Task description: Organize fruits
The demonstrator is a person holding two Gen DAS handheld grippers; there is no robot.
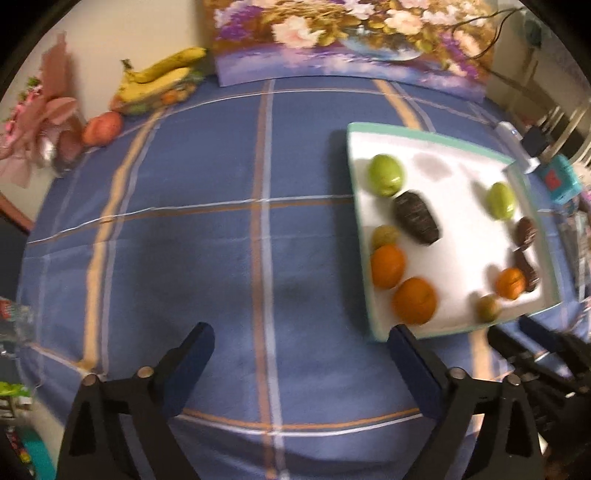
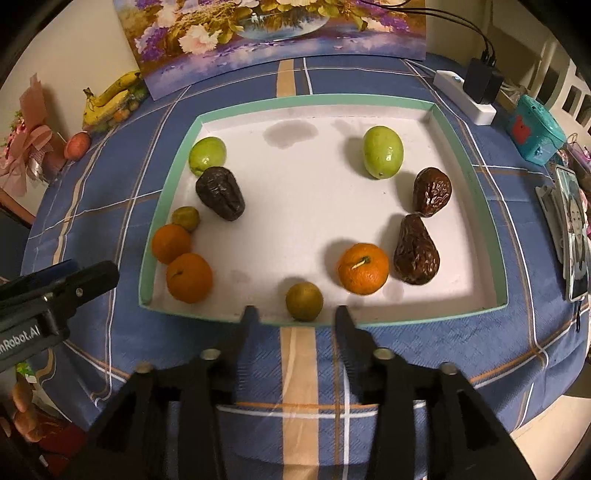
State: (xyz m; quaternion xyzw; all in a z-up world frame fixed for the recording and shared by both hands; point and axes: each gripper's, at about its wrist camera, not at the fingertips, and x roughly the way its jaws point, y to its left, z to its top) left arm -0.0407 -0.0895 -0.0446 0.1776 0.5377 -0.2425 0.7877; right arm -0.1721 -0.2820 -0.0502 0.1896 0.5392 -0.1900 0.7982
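Fruits: ten pieces are lying in two groups inside a shallow tray [image 2: 168, 206] with a green rim and a white floor, which is sitting on a blue checked tablecloth [image 2: 295, 417].
Left group: a green fruit [image 2: 207, 155] is lying near the far left corner, a dark wrinkled fruit [image 2: 220, 198] is touching it from the near side, a small olive-brown fruit [image 2: 185, 218] is sitting by the left wall, and two oranges [image 2: 171, 243] [image 2: 189, 277] are lying side by side toward the near left corner.
Right group: a second green fruit [image 2: 382, 151] is lying toward the far right, two dark wrinkled fruits [image 2: 431, 191] [image 2: 416, 251] are lying end to end below it, and an orange with a stem [image 2: 363, 268] is resting just beside the nearer dark one.
Lone fruit: a small brown fruit [image 2: 304, 301] is sitting against the tray's near wall.
Right gripper [image 2: 295, 314]: it is pointing steeply down at the near edge of the tray, its jaws are standing partly apart and holding nothing, and the small brown fruit is lying between the two fingertips without touching them.
Left gripper [image 1: 301, 341]: it is hovering over bare tablecloth left of the tray, tilted steeply down, with its jaws spread wide and empty; its right fingertip is reaching the tray's near left corner in the left wrist view.
Off the tray: bananas [image 2: 107, 99] and a reddish fruit [image 2: 77, 146] are lying at the far left of the table, well apart from both grippers.
Background: a flower painting [image 2: 280, 33] is leaning at the table's far edge.
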